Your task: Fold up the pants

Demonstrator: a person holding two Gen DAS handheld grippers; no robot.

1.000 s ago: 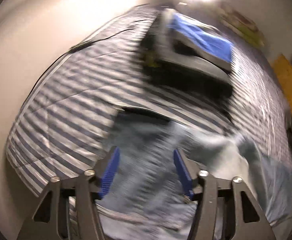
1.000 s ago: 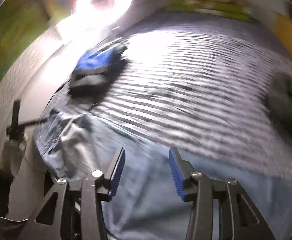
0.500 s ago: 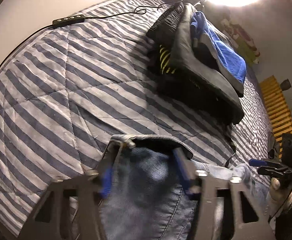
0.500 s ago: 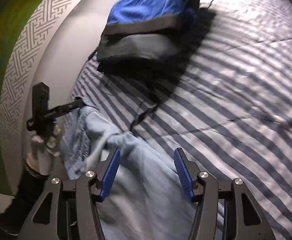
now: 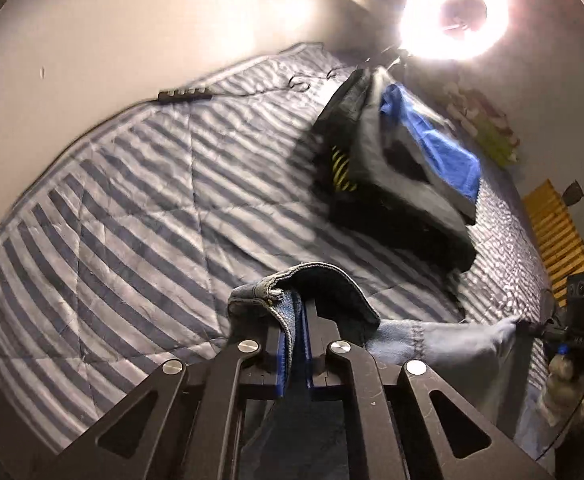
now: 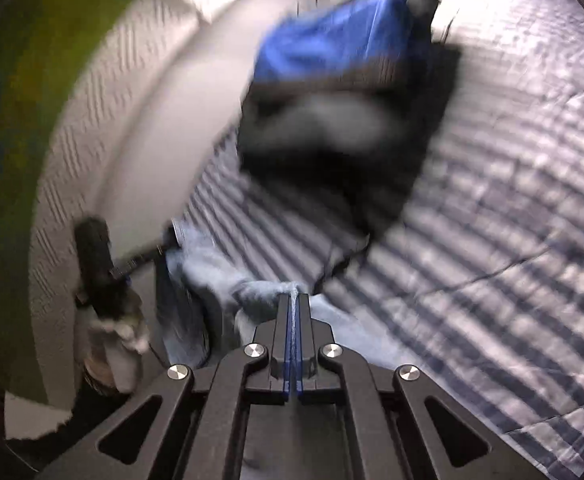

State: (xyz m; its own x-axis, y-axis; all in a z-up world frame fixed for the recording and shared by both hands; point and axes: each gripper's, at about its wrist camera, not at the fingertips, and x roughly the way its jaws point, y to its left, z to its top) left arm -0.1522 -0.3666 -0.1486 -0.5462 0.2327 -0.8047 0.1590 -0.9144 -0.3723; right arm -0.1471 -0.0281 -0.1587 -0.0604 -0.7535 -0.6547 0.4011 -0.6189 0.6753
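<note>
We see the light-blue denim pants (image 5: 443,344) lying on the near part of the striped grey-and-white quilted bedspread (image 5: 132,216), close to its near edge, stretched between our two tools. Their long axis runs roughly along that edge, from the left gripper across to the right gripper. The waistband end, with its stitched hem and a dark inner face curling over, points up and away from the left wrist camera; the other end, seen from that camera, tapers toward the far right.

The left gripper (image 5: 293,312) has just been closing, and its blue-padded jaws are now clenched on the waistband fold, which stands up between them. The right gripper (image 6: 293,300) has likewise just been closing, and its jaws are pressed together on a thin bunched ridge of the pale denim that pokes out at their tips. In the right wrist view the cloth sags from there toward the left gripper (image 6: 164,246), which a gloved hand (image 6: 120,320) holds near the bedspread's left edge.

Farther up the bedspread lies a stack of folded clothes, dark grey and black with a bright blue piece on top (image 5: 403,160). A black cable with an inline controller (image 5: 184,94) runs along the far edge, and a ring light (image 5: 453,12) glares above the stack.
</note>
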